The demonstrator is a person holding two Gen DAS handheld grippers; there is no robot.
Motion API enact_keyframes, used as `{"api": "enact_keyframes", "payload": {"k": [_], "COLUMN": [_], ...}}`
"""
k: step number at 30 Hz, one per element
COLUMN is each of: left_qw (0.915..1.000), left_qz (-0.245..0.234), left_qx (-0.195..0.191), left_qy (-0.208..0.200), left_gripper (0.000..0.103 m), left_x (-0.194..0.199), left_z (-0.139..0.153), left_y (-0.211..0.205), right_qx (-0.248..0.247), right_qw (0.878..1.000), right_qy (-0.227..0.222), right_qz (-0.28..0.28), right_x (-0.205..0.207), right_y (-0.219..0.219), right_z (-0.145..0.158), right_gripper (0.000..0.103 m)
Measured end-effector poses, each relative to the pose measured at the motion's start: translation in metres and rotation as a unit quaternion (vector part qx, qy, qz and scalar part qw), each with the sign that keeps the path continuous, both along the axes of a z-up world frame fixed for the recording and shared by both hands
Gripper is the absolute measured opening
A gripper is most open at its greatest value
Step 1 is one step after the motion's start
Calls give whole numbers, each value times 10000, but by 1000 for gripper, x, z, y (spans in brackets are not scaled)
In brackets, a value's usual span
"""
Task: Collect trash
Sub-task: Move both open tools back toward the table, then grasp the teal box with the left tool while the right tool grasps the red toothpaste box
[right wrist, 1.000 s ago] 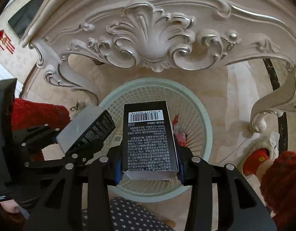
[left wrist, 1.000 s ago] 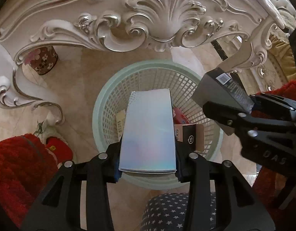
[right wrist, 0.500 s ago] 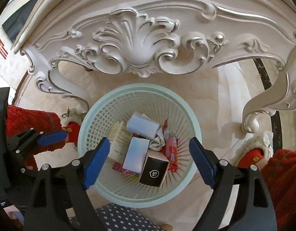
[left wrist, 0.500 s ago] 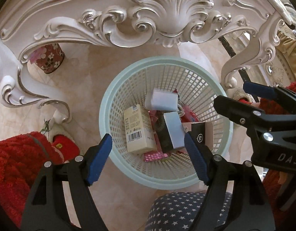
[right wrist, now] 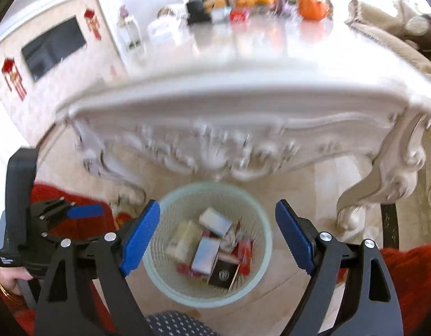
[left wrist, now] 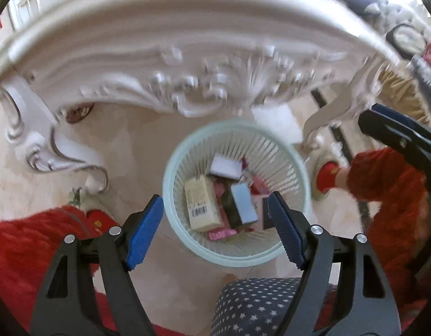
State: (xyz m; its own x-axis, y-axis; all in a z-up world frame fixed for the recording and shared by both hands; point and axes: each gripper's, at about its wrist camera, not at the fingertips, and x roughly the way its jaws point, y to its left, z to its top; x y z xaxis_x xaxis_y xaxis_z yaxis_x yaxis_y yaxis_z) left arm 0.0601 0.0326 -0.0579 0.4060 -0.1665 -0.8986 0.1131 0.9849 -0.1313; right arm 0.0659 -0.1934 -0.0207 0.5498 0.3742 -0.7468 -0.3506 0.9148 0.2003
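Hovering over the floor, both tools are empty-handed, and the drop step looks done. Largest first: the ornate white counter (right wrist: 243, 89) fills the upper view, its far end crowded with blurred items, likely the next trash to fetch. Below its carved edge stands the pale green basket (left wrist: 170, 193) on the floor, with boxes piled inside: a cream barcode box (left wrist: 201, 207), a silvery box (left wrist: 243, 204) and a black box (right wrist: 224, 274). The left tool (left wrist: 212, 226) is released, jaws wide, nothing between them. The right tool (right wrist: 215, 238) is likewise spread and bare. Next move, by my reckoning: reach toward the countertop, pick a target through the blur, and close on it squarely.
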Motion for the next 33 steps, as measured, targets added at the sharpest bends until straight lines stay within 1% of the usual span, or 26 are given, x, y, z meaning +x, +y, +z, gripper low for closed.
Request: {"api": "enact_keyframes", "payload": {"k": [3,4,6,7,8,9,11,12,13,14,15,16,17,19,20,21,25,27,29,33], "left_qw": [9992,9988,9972,9960,9947,9934,9896,9883,9867,9857,9851,9847,9844,9841,9837,9842,9865,9874,9891,9908], "left_qz": [-74,-88,-136,-139,-93,-60,130,239,391,478,542,612,722,891,966,981,953,946,862,737], "left_qx": [-147,-134,-132,-129,-74,-39,100,133,137,71,21,-133,-239,-227,-146,-112,-97,20,68,291], "left_qy": [-360,-468,-717,-875,-1026,-1148,-1431,-1500,-1574,-1615,-1635,-1626,-1587,-1522,-1512,-1467,-1326,-1265,-1194,-1101], "left_gripper": [76,77,84,84,84,84,84,84,84,84,84,84,84,84,84,84,84,84,84,84], "left_x": [17,25,47,63,83,100,146,168,201,229,250,282,317,364,392,417,495,526,550,578], "left_z": [49,63,92,108,124,135,157,164,173,177,180,181,180,178,176,173,166,159,153,146], "left_y": [14,18,25,30,34,38,47,51,57,61,63,67,70,75,76,76,70,66,60,49], "right_qx": [188,260,445,487,474,317,145,77,30,-22,-92,-137,-221,-339,-421,-527,-725,-801,-816,-867], "right_qw": [9996,9993,9981,9973,9964,9953,9933,9928,9929,9928,9928,9928,9928,9931,9928,9932,9940,9942,9948,9949], "right_qy": [-174,-229,-412,-546,-691,-900,-1120,-1170,-1169,-1175,-1175,-1171,-1156,-1107,-1099,-1020,-795,-662,-553,-474], "right_qz": [-139,-156,-121,-111,-110,-186,-237,-236,-226,-225,-229,-229,-235,-194,-200,-193,-215,-260,-266,-223], "right_x": [21,30,51,61,74,96,126,152,171,192,222,239,267,304,320,344,405,432,446,466], "right_y": [-11,-12,-13,-12,-9,-3,8,17,24,31,44,50,62,77,84,95,117,125,131,137], "right_z": [32,44,70,81,92,105,116,120,122,123,121,120,117,111,108,103,84,74,69,61], "right_gripper": [84,84,84,85,86,87,87,87,87,87,87,87,87,87,87,87,87,87,87,87]}}
